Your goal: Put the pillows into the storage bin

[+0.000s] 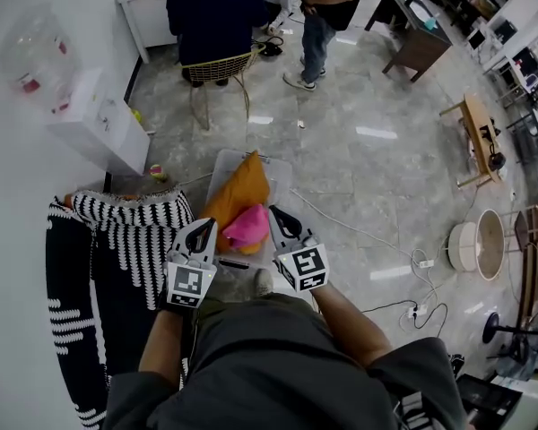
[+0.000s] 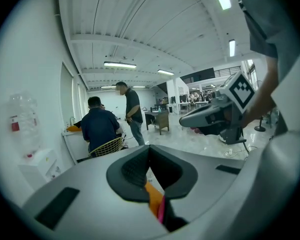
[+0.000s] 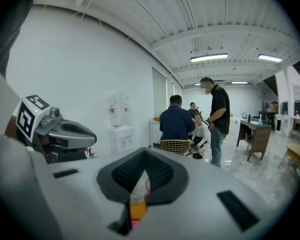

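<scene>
pillow [image 1: 239, 189] is glowing orange | second pillow [image 1: 248, 226] is popping pink | fabric [image 1: 134, 231] is flashing black-and-white stripes | floor [image 1: 359, 168] is gleaming mottled grey

Seen from the head camera, a dark grey short-sleeved shirt [image 1: 278, 365] fills the frame from 5 to 7 o'clock. The left gripper [image 1: 203, 229] and right gripper [image 1: 278, 215] are silver-grey with black textured pads [image 2: 135, 169]. Each carries a white cube [image 1: 188, 285] printed with black square markers.
</scene>
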Demonstrator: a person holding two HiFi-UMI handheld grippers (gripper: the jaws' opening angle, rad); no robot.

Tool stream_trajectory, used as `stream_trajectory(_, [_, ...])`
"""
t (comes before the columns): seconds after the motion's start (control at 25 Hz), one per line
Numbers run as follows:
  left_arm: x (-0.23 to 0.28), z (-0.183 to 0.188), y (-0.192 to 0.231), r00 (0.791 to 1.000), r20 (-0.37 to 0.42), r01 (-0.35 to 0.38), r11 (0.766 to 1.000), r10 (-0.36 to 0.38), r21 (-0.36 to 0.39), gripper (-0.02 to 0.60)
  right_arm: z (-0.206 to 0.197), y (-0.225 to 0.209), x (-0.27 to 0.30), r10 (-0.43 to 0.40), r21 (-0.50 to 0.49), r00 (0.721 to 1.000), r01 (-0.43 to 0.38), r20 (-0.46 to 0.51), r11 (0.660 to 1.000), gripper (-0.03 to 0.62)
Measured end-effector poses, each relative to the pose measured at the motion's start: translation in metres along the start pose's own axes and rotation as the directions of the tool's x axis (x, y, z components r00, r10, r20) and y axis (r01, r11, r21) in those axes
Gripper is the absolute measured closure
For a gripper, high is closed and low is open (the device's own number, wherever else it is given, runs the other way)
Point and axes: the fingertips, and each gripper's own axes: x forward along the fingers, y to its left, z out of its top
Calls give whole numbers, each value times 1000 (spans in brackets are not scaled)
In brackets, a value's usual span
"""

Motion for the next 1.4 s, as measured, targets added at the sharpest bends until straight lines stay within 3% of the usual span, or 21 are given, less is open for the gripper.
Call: stream_trajectory(1.4, [8, 8, -4, 1000, -2, -23, 1000, 23, 2, 578, 2, -7, -2, 24, -8, 999, -23, 25, 1000, 595])
